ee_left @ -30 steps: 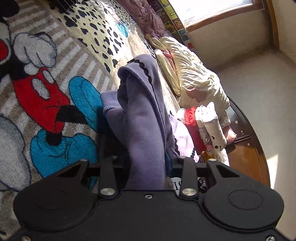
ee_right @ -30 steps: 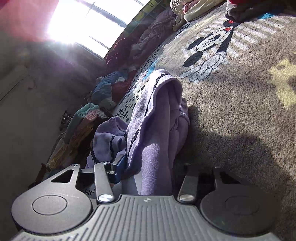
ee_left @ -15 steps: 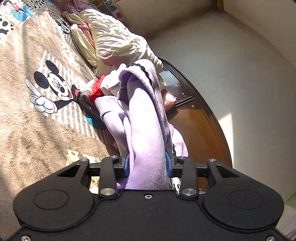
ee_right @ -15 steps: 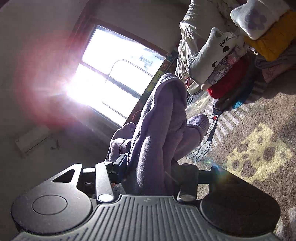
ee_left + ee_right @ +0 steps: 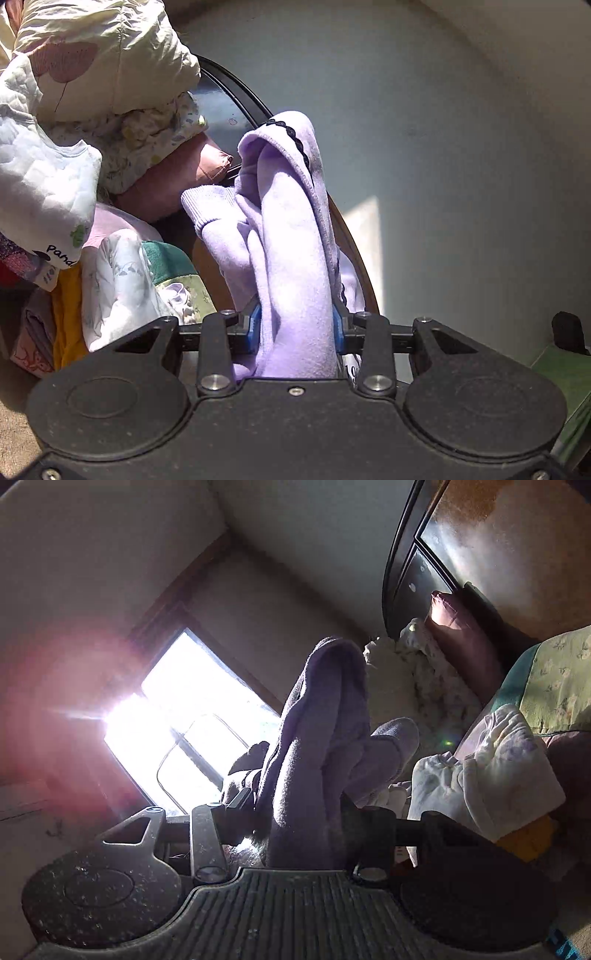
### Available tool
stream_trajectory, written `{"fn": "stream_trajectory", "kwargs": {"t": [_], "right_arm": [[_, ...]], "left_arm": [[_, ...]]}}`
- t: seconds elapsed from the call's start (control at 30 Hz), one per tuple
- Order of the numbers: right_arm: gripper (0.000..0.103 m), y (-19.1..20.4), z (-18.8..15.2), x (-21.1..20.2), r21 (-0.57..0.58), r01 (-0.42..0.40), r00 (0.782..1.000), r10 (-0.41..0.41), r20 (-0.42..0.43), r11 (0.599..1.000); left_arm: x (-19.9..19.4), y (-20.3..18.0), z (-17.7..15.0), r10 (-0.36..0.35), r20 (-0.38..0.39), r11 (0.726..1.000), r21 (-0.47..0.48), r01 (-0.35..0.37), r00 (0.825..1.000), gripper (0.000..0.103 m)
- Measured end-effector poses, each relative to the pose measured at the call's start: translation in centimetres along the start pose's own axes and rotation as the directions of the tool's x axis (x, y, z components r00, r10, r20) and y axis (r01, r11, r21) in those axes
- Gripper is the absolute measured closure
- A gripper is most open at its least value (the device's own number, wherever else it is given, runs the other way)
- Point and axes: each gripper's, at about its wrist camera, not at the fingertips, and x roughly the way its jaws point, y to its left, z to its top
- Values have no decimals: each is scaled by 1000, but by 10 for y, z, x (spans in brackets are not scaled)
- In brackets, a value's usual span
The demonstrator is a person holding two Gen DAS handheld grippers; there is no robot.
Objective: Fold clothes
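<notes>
Lilac garment (image 5: 291,258), bunched, is pinched in the left gripper (image 5: 295,328); the right gripper (image 5: 303,819) clamps it too, beside piled clothes (image 5: 55,177).

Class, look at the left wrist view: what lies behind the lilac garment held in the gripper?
Behind the lilac garment are the dark curved headboard and a pale wall. The garment covers the headboard's middle stretch.

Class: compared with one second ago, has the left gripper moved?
Yes. The left gripper, shut on the purple garment, has swung off the cartoon rug toward the headboard and clothes pile.
</notes>
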Motion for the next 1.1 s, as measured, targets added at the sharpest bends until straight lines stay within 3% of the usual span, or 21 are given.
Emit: {"fn": "stream_trajectory", "kwargs": {"t": [0.07, 0.13, 0.17, 0.2, 0.23, 0.27, 0.3, 0.33, 0.37, 0.4, 0.47, 0.63, 0.7, 0.87, 0.93, 1.1], "right_arm": [[55, -19, 25, 17, 4, 4, 1000, -4, 31, 1000], [55, -42, 43, 38, 2, 25, 998, -25, 56, 1000], [54, -61, 48, 49, 38, 46, 997, -48, 59, 998], [54, -91, 48, 64, 122, 77, 996, -83, 43, 989], [53, -124, 42, 79, 201, 128, 991, -132, 3, 971], [52, -153, 31, 93, 239, 217, 976, -210, -56, 946], [51, -177, 16, 103, 248, 301, 953, -283, -106, 921], [49, -201, -1, 110, 247, 357, 933, -331, -141, 901], [49, -215, -11, 112, 255, 362, 932, -336, -138, 897], [47, -214, -9, 107, 266, 325, 946, -309, -101, 907], [42, -200, 3, 105, 227, 329, 944, -318, -82, 917], [35, -167, 19, 82, 146, 381, 924, -380, -33, 913], [23, -149, 20, 63, 109, 404, 914, -406, 5, 908], [23, -104, 6, 20, 26, 425, 905, -425, -1, 905], [23, -79, -8, 6, -10, 424, 905, -424, -27, 906], [21, 12, -51, -16, -160, 401, 901, -420, -108, 902]], "left_arm": [[34, 15, 13, -22, -2, 999, -35, 22, 1000, 69], [60, 42, 18, 20, -13, 998, -59, -20, 1000, 67], [75, 65, 13, 136, -27, 988, -67, -137, 990, 64], [90, 88, 7, 256, -41, 963, -74, -259, 966, 63], [105, 115, -2, 405, -118, 904, -99, -416, 907, 60], [111, 137, -10, 469, -175, 860, -132, -493, 866, 56], [108, 145, -15, 455, -157, 863, -165, -478, 876, 54], [105, 140, -16, 410, -127, 891, -154, -426, 903, 51], [102, 135, -14, 395, -127, 899, -154, -411, 910, 50], [100, 130, -13, 381, -128, 904, -155, -398, 916, 49], [95, 123, -10, 376, -134, 904, -166, -395, 917, 35], [52, 94, -13, 384, -100, 907, -143, -396, 918, 34], [32, 75, -21, 371, -95, 918, -109, -380, 924, 34], [-36, 25, -45, 400, -55, 916, 48, -397, 915, 33], [-60, 6, -53, 429, -47, 900, 107, -422, 902, 33], [-141, -50, -81, 542, 44, 793, 306, -527, 840, 33]]}}
